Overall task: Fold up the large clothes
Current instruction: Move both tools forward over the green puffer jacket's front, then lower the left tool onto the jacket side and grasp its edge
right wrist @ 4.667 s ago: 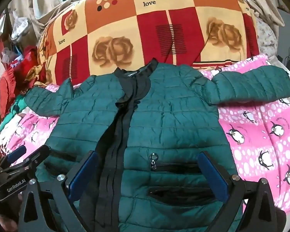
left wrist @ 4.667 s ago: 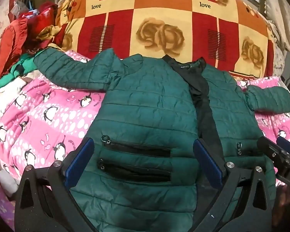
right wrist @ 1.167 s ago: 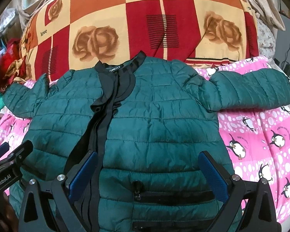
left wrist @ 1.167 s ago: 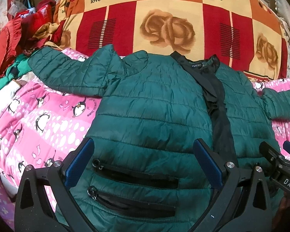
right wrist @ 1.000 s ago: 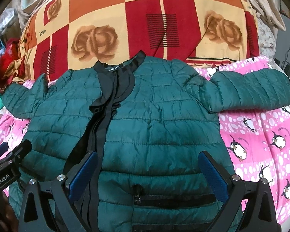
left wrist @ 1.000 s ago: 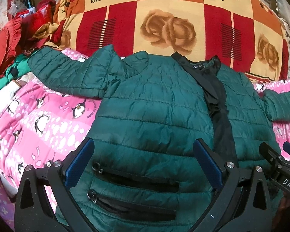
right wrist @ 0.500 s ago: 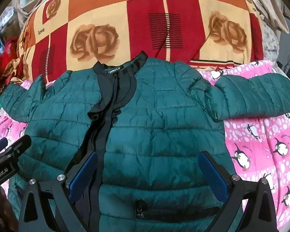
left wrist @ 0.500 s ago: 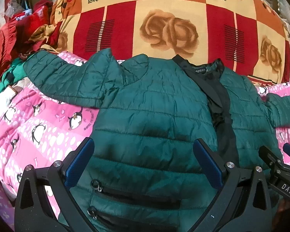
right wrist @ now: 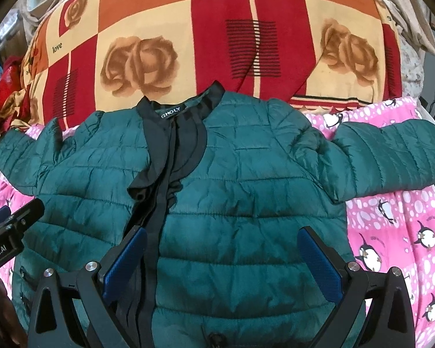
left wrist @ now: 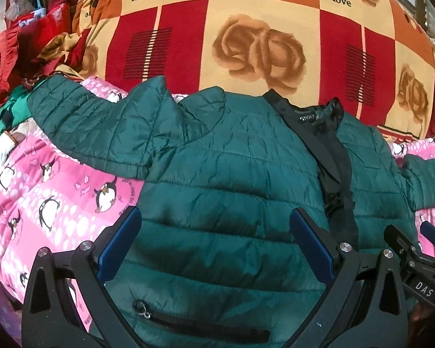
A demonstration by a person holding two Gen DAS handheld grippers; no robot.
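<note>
A dark green quilted jacket (left wrist: 232, 174) lies face up and spread flat on a pink penguin blanket (left wrist: 43, 191), black collar and front placket (left wrist: 330, 156) pointing away. It also shows in the right wrist view (right wrist: 261, 174). Its left sleeve (left wrist: 95, 127) stretches to the left, its right sleeve (right wrist: 391, 156) to the right. My left gripper (left wrist: 214, 243) is open and empty, hovering over the left chest. My right gripper (right wrist: 221, 258) is open and empty over the right chest, beside the placket (right wrist: 165, 179).
A big red, orange and cream rose-print quilt (left wrist: 246, 29) is piled behind the jacket. Red and green clothes (left wrist: 20, 52) are heaped at far left. The other gripper's tip shows at each view's edge (left wrist: 414, 261) (right wrist: 11, 223). Pink blanket (right wrist: 397, 232) lies right of the jacket.
Both grippers have moved forward up the jacket from the pocket zips toward the chest and collar. Both stay open. The jacket has not moved.
</note>
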